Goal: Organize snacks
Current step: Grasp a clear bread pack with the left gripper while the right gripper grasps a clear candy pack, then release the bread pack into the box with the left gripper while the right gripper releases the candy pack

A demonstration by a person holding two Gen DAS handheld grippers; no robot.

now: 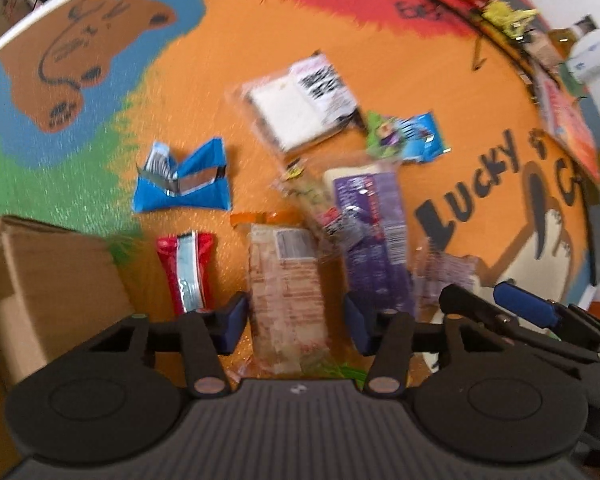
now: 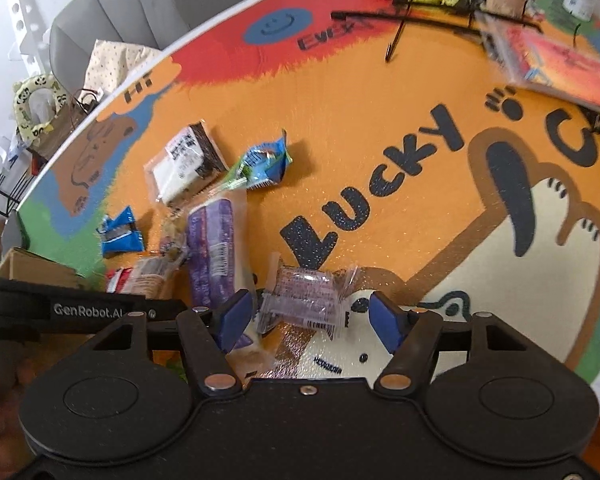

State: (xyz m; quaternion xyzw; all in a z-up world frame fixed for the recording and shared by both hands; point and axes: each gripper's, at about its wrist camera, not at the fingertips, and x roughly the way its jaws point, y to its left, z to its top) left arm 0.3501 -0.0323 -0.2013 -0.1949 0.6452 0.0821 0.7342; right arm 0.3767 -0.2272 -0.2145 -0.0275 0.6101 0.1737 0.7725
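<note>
We hold both grippers low over the painted desk (image 2: pixel 380 128), where the snacks lie scattered. Our left gripper (image 1: pixel 296 320) has its fingers wide apart on either side of a long clear pack of pale biscuits (image 1: pixel 286 300), not touching it as far as we can tell. Our right gripper (image 2: pixel 312 318) is also spread wide, its fingers flanking a small clear wrapper with purple print (image 2: pixel 304 298). A cardboard box (image 1: pixel 40 280) sits at the left edge, probably where the snacks go.

The risks, as we judge them: the packs overlap. The purple pack (image 1: pixel 374 236) lies just beside the biscuits and partly over other wrappers, so closing could catch a neighbour's edge or drag it along. Crinkly film may slip from the pads, and squeezing hard could crush the biscuits. The two grippers work close together and could knock each other.

Readable writing: "LUCKY" (image 2: pixel 384 188) and "Hi" (image 2: pixel 138 90) painted on the desk, and "GenRobot.AI" (image 2: pixel 88 312) on the left gripper's body. The pack labels are too blurred to read.
</note>
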